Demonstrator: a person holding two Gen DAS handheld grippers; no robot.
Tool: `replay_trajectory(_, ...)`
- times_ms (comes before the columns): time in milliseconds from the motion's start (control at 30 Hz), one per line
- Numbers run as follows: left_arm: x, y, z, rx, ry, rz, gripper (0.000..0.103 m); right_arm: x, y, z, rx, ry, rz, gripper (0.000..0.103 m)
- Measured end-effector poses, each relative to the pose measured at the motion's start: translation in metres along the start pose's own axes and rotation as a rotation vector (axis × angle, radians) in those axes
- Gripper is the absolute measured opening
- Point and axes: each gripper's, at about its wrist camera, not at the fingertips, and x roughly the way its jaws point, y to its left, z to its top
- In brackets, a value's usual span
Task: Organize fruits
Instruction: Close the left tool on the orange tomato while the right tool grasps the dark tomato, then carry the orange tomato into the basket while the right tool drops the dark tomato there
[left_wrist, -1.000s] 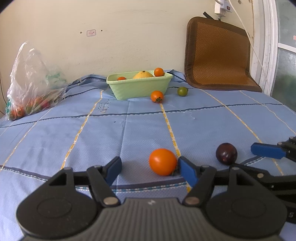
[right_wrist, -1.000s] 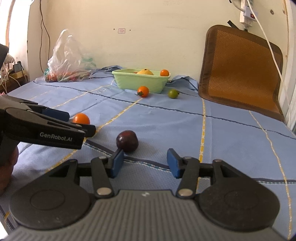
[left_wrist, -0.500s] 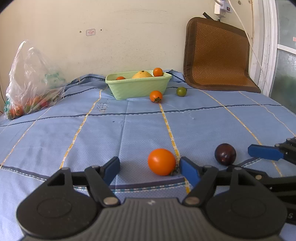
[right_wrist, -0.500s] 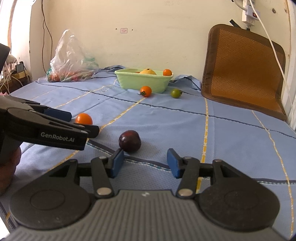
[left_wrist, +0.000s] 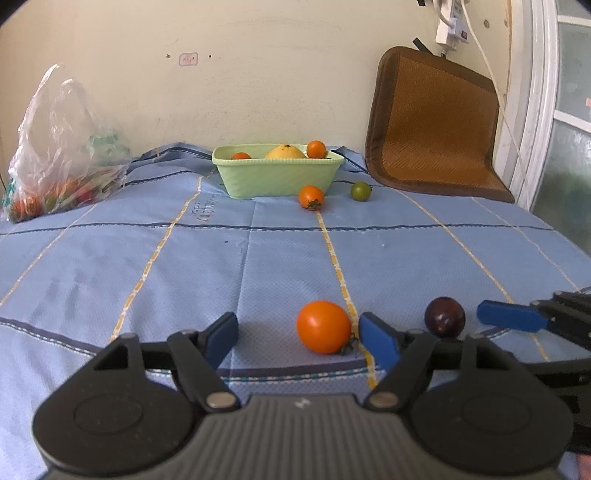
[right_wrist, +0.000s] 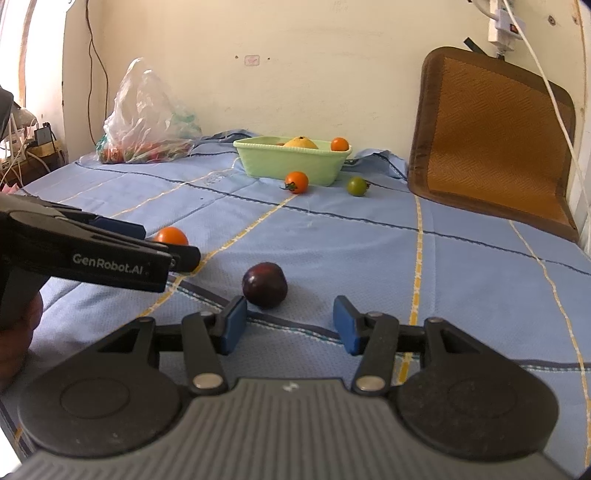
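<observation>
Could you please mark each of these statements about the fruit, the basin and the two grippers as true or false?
1. The left gripper is clamped on the orange tomato. False: its jaws are apart, and the tomato lies on the cloth by one finger.
2. The dark plum lies on the blue cloth. True.
3. The green basin is empty. False: it holds fruit.
4. A green tomato lies outside the basin. True.
5. The right gripper holds the plum. False: it is open, short of it.
</observation>
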Motion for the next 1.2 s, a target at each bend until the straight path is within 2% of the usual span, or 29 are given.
replay_trajectory(167, -0.001, 0.003, 0.0, -0.015, -0.007, -0.02, 0.072, 0.003, 0.003, 0.002, -0.006, 0.002, 0.009, 0.054)
replay_trajectory(300, -0.002, 0.001, -0.001, -0.006, -0.016, -0.027, 0.062, 0.004, 0.001, 0.004, 0.013, 0.005, 0.009, 0.055)
replay_trajectory(467, -0.003, 0.0, 0.0, -0.001, -0.018, -0.039, 0.055, 0.009, 0.01, 0.008, -0.016, 0.004, 0.011, 0.053)
replay_trajectory(533, -0.002, -0.001, 0.0, 0.006, -0.02, -0.045, 0.047, 0.009, 0.013, 0.008, -0.028, 0.004, 0.021, 0.044)
replay_trajectory(600, -0.003, -0.003, -0.001, 0.021, -0.022, -0.06, 0.032, 0.008, 0.014, 0.007, -0.039, -0.001, 0.039, 0.035)
replay_trajectory(633, -0.004, -0.005, -0.001, 0.031, -0.025, -0.058, 0.032, 0.006, 0.015, 0.007, -0.048, -0.007, 0.028, 0.03)
replay_trajectory(1200, -0.002, 0.0, -0.001, 0.012, -0.022, -0.102, 0.031, 0.006, 0.018, 0.007, -0.06, -0.016, -0.003, 0.03)
